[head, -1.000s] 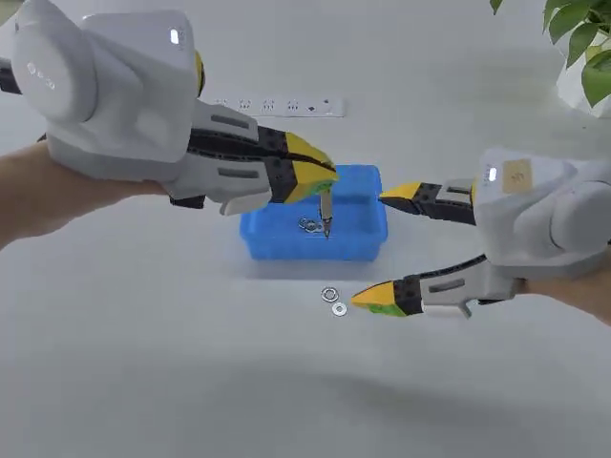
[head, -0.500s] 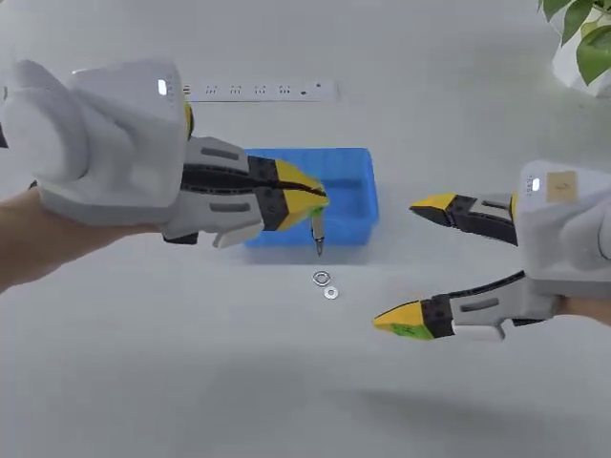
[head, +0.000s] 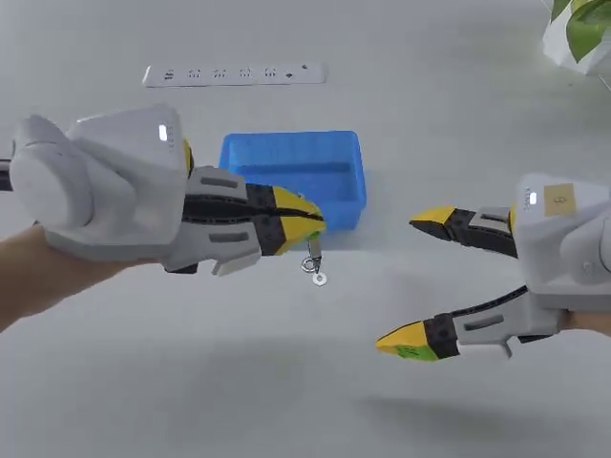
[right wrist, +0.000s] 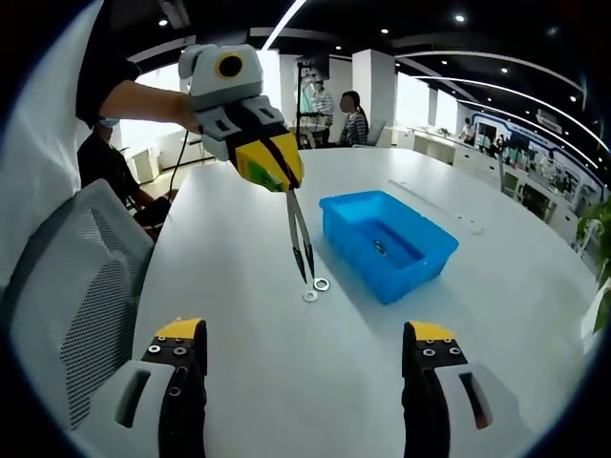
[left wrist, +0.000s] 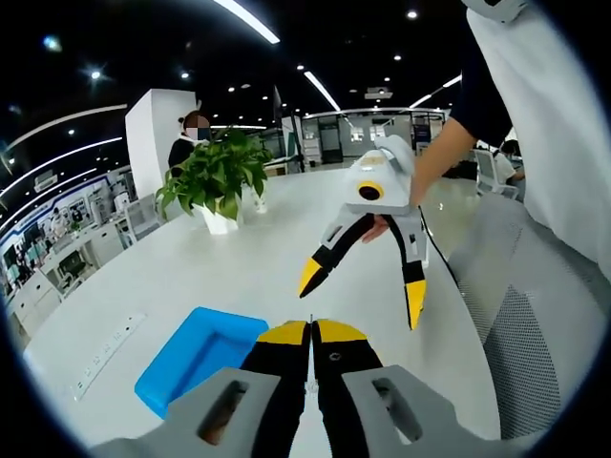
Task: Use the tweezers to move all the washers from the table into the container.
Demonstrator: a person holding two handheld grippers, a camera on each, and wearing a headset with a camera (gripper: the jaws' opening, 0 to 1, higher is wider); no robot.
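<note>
White table (head: pixel 286 391) — left gripper (head: pixel 318 223) clamps tweezers (head: pixel 314 252), right gripper (head: pixel 399 282) jaws apart; right gripper view shows two washers (right wrist: pixel 322 283).

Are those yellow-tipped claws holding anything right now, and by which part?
The left gripper clamps the tweezers by their upper end, tips pointing down at the washers. The right gripper is open and holds nothing.
</note>
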